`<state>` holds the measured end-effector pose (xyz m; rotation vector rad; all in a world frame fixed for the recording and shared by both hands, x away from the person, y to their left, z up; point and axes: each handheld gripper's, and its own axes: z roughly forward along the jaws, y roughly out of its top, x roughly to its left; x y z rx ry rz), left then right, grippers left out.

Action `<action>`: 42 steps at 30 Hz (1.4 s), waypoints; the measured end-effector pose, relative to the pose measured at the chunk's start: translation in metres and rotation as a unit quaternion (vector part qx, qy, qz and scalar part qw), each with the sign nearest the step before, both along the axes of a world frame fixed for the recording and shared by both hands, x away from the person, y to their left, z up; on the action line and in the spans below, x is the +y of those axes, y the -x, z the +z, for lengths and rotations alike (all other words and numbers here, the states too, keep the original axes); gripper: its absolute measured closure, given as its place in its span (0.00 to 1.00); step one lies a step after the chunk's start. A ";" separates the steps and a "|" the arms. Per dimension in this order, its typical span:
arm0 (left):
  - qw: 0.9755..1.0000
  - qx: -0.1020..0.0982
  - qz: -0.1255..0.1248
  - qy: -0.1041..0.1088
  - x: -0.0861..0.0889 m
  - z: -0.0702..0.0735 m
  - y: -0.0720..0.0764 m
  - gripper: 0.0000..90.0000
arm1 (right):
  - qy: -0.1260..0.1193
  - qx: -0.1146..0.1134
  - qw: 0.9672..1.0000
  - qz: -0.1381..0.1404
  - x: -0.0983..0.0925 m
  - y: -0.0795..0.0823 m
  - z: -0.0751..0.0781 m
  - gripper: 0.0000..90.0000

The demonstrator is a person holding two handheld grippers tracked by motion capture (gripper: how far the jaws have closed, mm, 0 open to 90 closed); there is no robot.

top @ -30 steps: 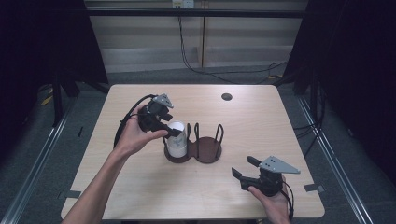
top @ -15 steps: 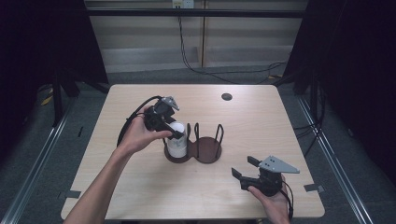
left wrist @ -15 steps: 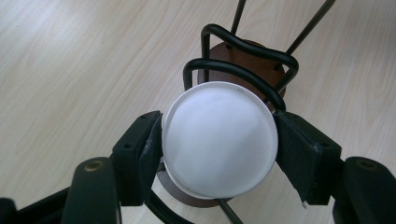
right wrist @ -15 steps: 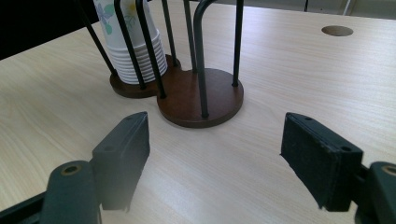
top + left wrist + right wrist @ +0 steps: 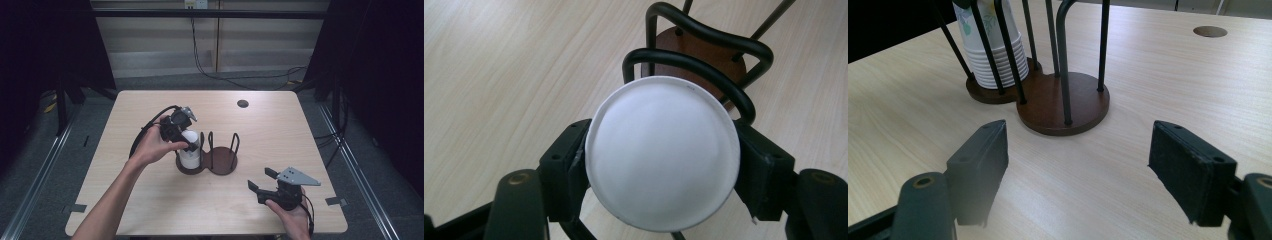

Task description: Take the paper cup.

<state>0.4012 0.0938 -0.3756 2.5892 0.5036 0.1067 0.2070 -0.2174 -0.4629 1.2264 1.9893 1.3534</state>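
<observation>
A stack of white paper cups [image 5: 190,154] stands upside down in the left ring of a dark wire cup holder [image 5: 222,164] at mid table. My left gripper [image 5: 189,140] comes in from the left and is shut on the top cup [image 5: 663,152], one pad on each side of it. The holder's black wire loops [image 5: 704,40] rise just behind that cup. The right ring of the holder [image 5: 1063,102] has nothing in it. My right gripper [image 5: 261,179] rests open near the table's front right, pointing at the holder, with nothing between its pads [image 5: 983,165].
A round hole [image 5: 243,103] is cut in the light wooden table [image 5: 300,135] at the back right. The left gripper's cable [image 5: 145,131] loops over the table behind the hand. Dark floor and metal rails surround the table.
My left gripper has shifted slightly right and down over the cup stack. The right gripper has not moved.
</observation>
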 end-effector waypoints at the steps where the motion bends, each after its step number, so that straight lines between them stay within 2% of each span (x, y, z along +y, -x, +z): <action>1: 1.000 0.001 0.001 0.002 0.001 0.001 0.000 0.36 | 0.000 0.001 1.000 0.000 0.000 0.000 0.000 0.26; 13: 1.000 0.010 0.004 0.007 0.004 0.004 -0.002 0.37 | 0.001 0.002 1.000 0.003 0.000 0.000 0.000 0.26; 16: 1.000 0.011 0.011 0.020 0.006 0.005 -0.003 0.37 | 0.000 0.004 1.000 0.001 0.000 0.000 0.000 0.26; 20: 1.000 0.011 0.020 0.016 0.006 0.005 -0.003 0.38 | 0.000 0.005 1.000 0.000 0.000 -0.001 0.000 0.26; 23: 1.000 0.010 0.016 0.013 0.006 0.006 -0.004 0.38 | 0.002 0.006 1.000 0.003 0.001 -0.001 -0.001 0.26; 24: 1.000 0.013 0.022 0.019 0.005 0.006 -0.003 0.38 | 0.002 0.005 1.000 0.003 0.001 -0.001 0.000 0.26; 28: 1.000 0.014 0.020 0.019 0.006 0.008 -0.003 0.38 | 0.000 0.005 1.000 0.002 0.001 -0.001 -0.001 0.26; 34: 1.000 0.009 0.017 0.016 0.006 0.014 -0.003 0.39 | 0.001 0.006 1.000 0.003 0.001 -0.001 0.000 0.25; 38: 0.999 0.003 0.022 0.026 0.006 0.017 -0.001 0.40 | 0.001 0.007 1.000 0.003 0.001 -0.001 -0.001 0.25; 42: 1.000 0.001 0.020 0.023 0.008 0.018 -0.001 0.41 | 0.000 0.007 1.000 0.001 0.001 -0.001 -0.001 0.25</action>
